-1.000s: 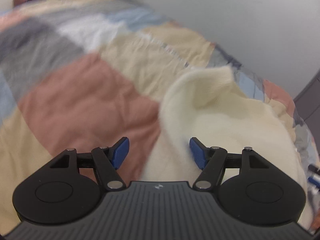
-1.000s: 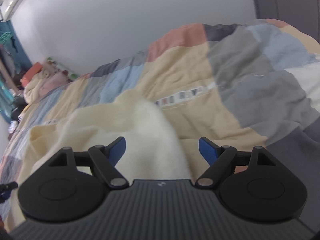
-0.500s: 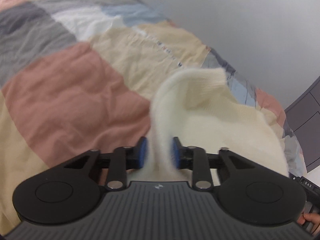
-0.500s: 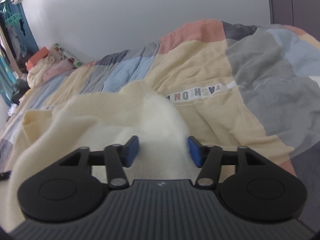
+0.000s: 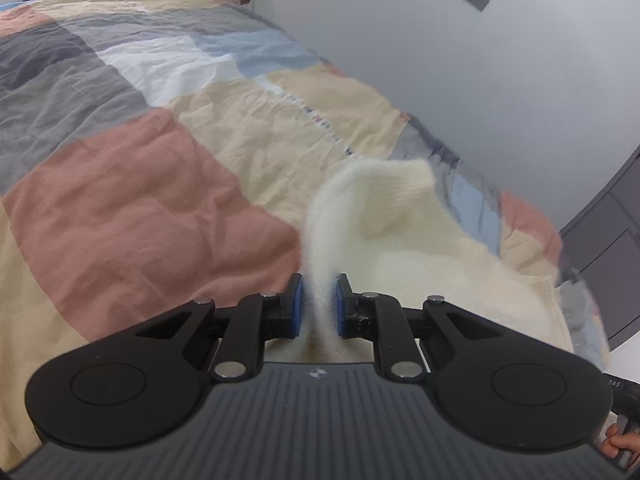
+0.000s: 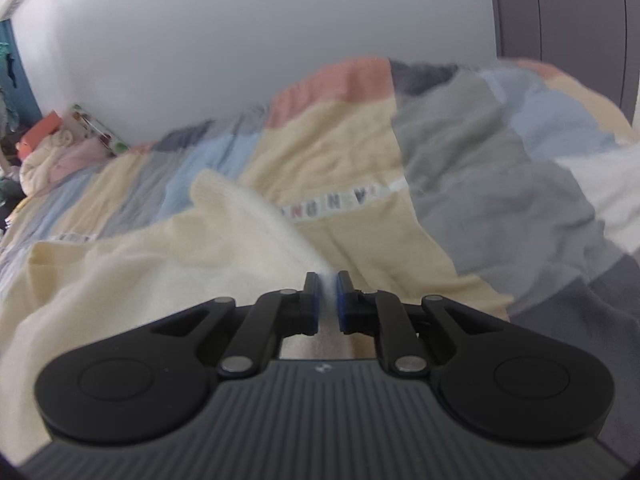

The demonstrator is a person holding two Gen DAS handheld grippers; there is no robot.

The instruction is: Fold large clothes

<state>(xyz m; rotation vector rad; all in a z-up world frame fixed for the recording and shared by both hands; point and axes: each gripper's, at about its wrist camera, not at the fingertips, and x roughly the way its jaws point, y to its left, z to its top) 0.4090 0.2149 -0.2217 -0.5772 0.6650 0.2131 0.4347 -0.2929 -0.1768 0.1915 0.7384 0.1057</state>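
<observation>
Fleece fills the middle of my left wrist view: a cream garment [image 5: 420,256], soft and fuzzy, with a ribbed knit edge curling up into a rounded peak. It lies on a crumpled patchwork quilt [image 5: 140,200] of salmon, beige, grey, white and pale blue squares that covers the bed beside a plain white wall [image 5: 480,80]. My left gripper [image 5: 319,300] has a ridge of the fleece pinched between its blue pads [image 5: 297,304]; the jaws are closing on it, and the cloth rises from the pinch toward the peak. A second ago these fingers stood wide apart with the cloth lying loose between them. At the lower right corner a person's fingertips [image 5: 620,444] show beside the handle of the other tool.

From the right wrist view, the same cream garment [image 6: 140,272] spreads left and forward over the quilt [image 6: 500,200], matte and slightly pilled, one flap standing up just short of a strip of printed letters [image 6: 332,204]. My right gripper [image 6: 327,300] has its black fingers drawn nearly together, and a thin fold of the garment's right edge is squeezed between the blue pads [image 6: 315,304]. A second ago they were spread on either side of the cloth. A grey wardrobe [image 6: 560,12] stands behind the bed.
</observation>
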